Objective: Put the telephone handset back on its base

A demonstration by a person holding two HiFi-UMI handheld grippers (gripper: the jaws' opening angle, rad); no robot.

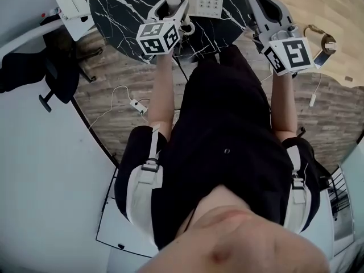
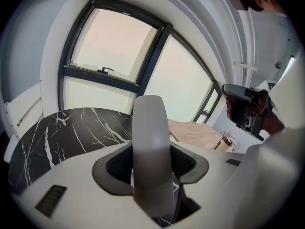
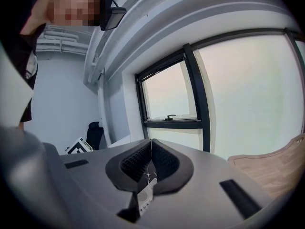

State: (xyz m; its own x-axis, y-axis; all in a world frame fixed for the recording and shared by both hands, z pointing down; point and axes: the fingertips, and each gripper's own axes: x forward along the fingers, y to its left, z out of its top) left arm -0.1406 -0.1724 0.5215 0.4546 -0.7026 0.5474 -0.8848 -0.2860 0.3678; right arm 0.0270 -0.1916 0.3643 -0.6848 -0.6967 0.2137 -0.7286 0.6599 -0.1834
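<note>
Now: L gripper (image 1: pixel 172 9) clamped on white handset (image 2: pixel 150 147), handset upright betw pads, over black marble counter (image 1: pixel 125 10). Phone base (image 1: pixel 207 1) w/ keypad on counter, just right of handset; contact betw them can't tell. R gripper (image 3: pixel 151 151) jaws closed together, empty, by counter's right edge.

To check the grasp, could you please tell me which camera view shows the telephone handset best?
The left gripper view: the handset fills its centre, clamped in the left gripper. The head view shows only its white end beyond that gripper; the right gripper view shows none of it.
</note>
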